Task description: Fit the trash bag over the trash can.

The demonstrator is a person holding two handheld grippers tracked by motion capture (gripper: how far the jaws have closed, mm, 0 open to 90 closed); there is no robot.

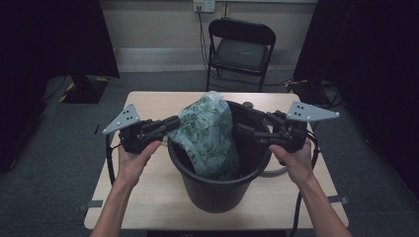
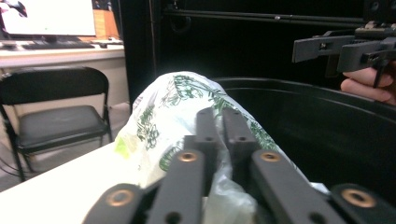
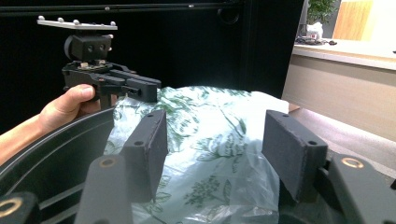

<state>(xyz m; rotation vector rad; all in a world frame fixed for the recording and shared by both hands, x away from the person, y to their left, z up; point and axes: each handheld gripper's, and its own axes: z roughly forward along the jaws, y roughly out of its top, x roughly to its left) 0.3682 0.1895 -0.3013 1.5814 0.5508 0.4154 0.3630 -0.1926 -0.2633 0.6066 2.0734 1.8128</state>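
Black bucket (image 1: 217,190) is seen at the near edge of the wooden surface (image 1: 148,197). A leaf-printed plastic bag (image 1: 207,133) is draped inside it, bulging above the far-left rim. Left claw (image 1: 174,122) is closed narrow on a fold of the bag at the rim (image 2: 219,140). Right claw (image 1: 244,118) is held wide over the bucket's right side, jaws apart, bag between and beyond them (image 3: 210,144). A folding chair (image 1: 240,49) is noted behind the surface.
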